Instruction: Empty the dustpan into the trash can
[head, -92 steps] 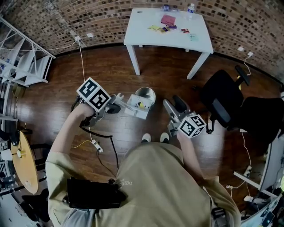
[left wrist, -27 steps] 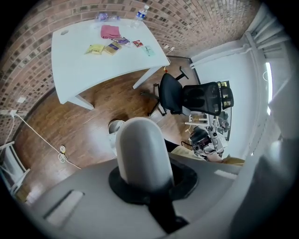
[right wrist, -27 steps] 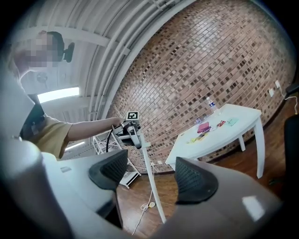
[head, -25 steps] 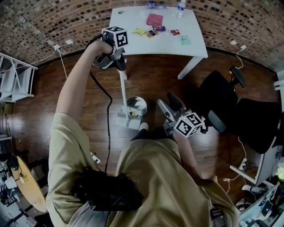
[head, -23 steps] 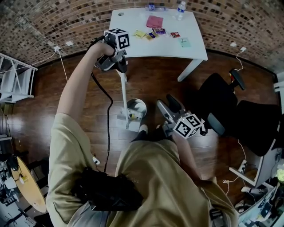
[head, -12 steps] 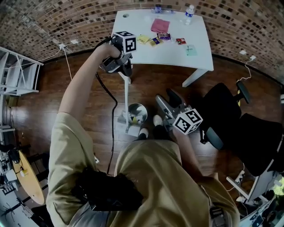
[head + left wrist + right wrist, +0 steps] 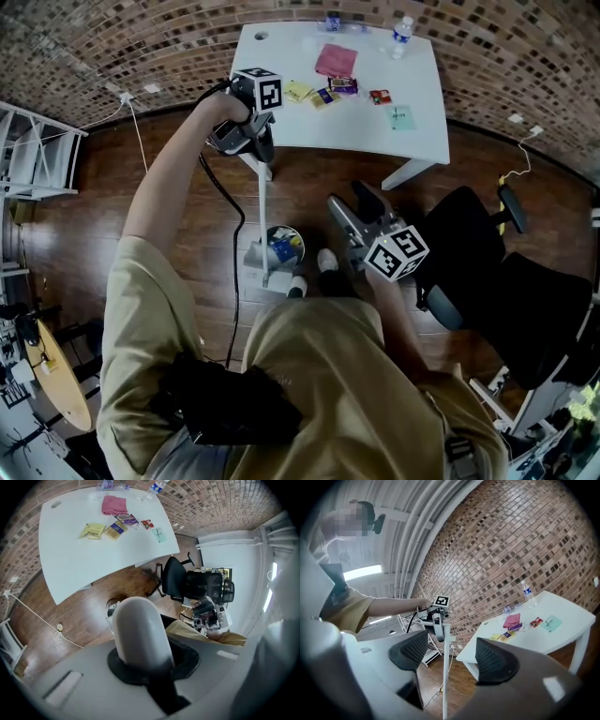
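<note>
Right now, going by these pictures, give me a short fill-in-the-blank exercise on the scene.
1. The left gripper is shut on the top of the dustpan's long white ____.
2. In the head view, the dustpan is right beside the small round ____.
3. The right gripper has its jaws apart with ____ between them.
4. The pink cloth lies on the white ____.

Missing words: handle; trash can; nothing; table.
</note>
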Motion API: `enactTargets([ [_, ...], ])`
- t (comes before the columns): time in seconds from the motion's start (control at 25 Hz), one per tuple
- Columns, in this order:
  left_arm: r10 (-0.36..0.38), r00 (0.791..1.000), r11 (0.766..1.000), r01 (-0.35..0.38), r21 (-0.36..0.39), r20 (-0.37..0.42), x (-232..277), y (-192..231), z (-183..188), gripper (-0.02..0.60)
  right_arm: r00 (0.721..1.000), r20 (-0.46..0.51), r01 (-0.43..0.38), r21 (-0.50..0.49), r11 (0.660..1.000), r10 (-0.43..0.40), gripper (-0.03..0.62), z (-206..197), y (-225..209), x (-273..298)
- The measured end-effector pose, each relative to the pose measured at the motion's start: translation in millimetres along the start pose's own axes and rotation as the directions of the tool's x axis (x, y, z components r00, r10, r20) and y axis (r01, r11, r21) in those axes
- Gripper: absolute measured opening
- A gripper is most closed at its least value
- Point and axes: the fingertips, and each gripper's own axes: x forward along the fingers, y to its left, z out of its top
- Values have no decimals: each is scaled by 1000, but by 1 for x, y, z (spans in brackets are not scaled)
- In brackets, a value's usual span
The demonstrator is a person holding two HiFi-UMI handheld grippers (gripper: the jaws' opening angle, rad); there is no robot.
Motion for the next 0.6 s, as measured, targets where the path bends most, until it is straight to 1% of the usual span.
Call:
enactTargets([
  [0.28, -5, 1000, 1000, 5, -1, -3, -2, 1, 7, 43, 1000, 4, 1, -8, 1000, -1, 307, 7, -4, 6],
  [0.44, -5, 1000, 1000, 5, 4, 0, -2, 0, 4, 44, 1000, 9, -3, -11, 1000, 3, 307, 7, -2, 6],
  [0.6, -6, 1000, 1000, 6, -3, 19, -5, 2, -4, 44, 1000, 12, -1, -29, 1000, 1, 307, 10, 5, 5],
])
